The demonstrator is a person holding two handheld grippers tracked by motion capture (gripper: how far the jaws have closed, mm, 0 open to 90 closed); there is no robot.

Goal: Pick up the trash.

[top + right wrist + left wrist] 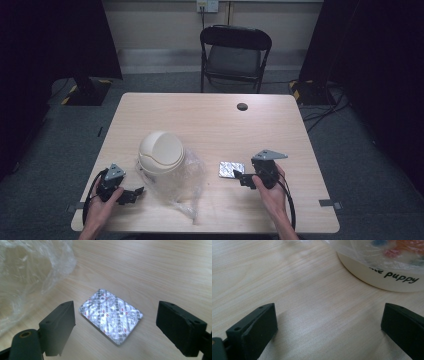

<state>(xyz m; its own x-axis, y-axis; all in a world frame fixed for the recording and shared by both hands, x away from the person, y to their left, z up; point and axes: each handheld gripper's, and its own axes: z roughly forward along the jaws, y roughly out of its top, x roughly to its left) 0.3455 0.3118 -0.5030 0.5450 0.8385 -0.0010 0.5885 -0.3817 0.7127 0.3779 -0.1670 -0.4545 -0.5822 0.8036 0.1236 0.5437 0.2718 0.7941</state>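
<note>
Both tongs wide apart, holding nothing — right tongs (116,322) around the shiny pill pack (111,315), left tongs (329,327) near the counter's (210,115) front edge — beside the cream bin (161,151).

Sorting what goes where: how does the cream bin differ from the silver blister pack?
The cream bin is tall and domed; the blister pack lies flat. The bin sits in a clear plastic bag; the pack is bare on the table. The bin is matte, the pack shiny foil. Both rest untouched on the table.
</note>
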